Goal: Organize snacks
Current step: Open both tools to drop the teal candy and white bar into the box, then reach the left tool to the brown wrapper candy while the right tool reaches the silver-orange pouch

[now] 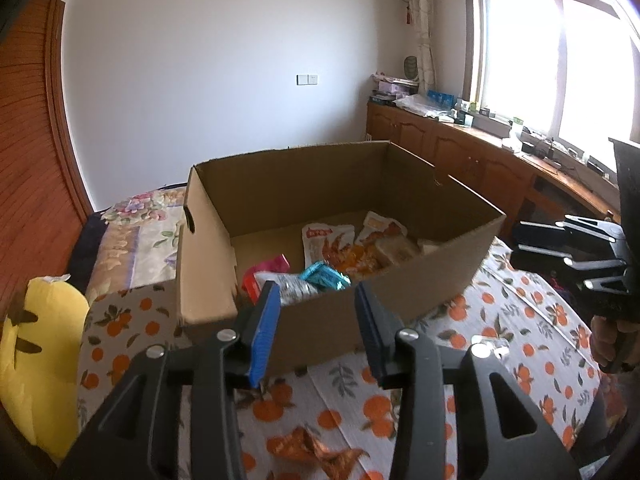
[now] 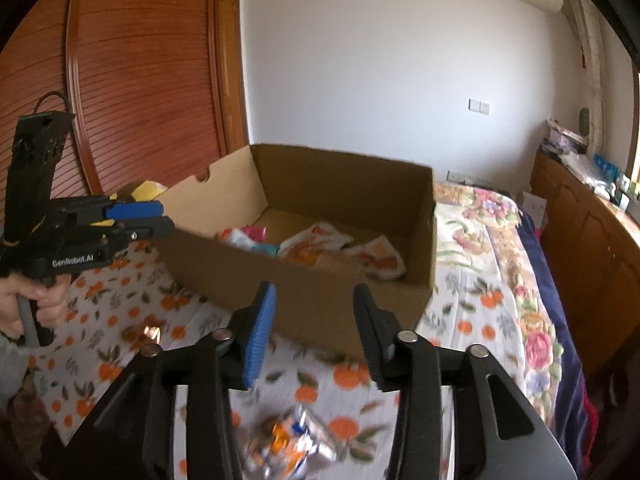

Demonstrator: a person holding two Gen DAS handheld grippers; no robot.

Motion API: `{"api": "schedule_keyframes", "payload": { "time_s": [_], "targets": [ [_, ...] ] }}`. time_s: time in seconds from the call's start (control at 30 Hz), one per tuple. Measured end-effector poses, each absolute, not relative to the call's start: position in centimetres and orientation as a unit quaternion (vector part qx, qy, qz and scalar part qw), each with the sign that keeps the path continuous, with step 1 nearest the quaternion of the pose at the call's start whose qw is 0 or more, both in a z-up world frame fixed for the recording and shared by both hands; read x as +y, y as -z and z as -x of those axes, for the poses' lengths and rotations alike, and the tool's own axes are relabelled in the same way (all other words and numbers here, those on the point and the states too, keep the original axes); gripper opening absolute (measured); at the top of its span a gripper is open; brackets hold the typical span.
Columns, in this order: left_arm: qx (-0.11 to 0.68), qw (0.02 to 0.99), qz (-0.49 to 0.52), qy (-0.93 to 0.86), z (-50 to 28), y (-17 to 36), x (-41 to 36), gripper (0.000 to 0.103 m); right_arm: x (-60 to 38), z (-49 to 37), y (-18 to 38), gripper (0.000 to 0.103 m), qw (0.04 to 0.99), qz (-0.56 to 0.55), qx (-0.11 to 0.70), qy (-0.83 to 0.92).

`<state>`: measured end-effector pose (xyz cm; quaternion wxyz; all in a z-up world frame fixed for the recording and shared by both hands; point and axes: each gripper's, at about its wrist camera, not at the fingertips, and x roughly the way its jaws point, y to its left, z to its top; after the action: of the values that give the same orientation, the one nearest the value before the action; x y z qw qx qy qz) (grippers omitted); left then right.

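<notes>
Cardboard box [image 1: 400,292] ahead, both claws parted and empty, orange wrapper [image 1: 312,450] below, yellow cushion [image 1: 36,360] beside.

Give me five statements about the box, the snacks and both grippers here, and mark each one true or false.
1. The cardboard box already holds snack packets. True.
2. The left gripper grips a packet. False: nothing is between its jaws.
3. An orange wrapper lies on the bedspread outside the box. True.
4. The box has a closed lid. False: it is open on top.
5. The right gripper is shut. False: its jaws stand apart, empty.
</notes>
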<state>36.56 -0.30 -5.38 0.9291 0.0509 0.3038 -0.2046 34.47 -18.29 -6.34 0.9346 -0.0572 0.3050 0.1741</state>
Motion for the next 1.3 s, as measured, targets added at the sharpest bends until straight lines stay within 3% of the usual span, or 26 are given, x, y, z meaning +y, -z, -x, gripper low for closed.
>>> {"api": "schedule_keyframes", "payload": {
  "time_s": [0.5,1.3],
  "targets": [
    [0.344,0.916,-0.042,0.201,-32.0,9.1,-0.5,0.046,-18.7,-30.6,12.2,0.056,0.910,0.038,0.378,-0.164],
    [0.431,0.897,-0.027,0.096,-33.5,16.3,1.7,0.046,-18.2,-32.3,16.9,0.059,0.893,0.059,0.419,-0.154]
  ]
}}
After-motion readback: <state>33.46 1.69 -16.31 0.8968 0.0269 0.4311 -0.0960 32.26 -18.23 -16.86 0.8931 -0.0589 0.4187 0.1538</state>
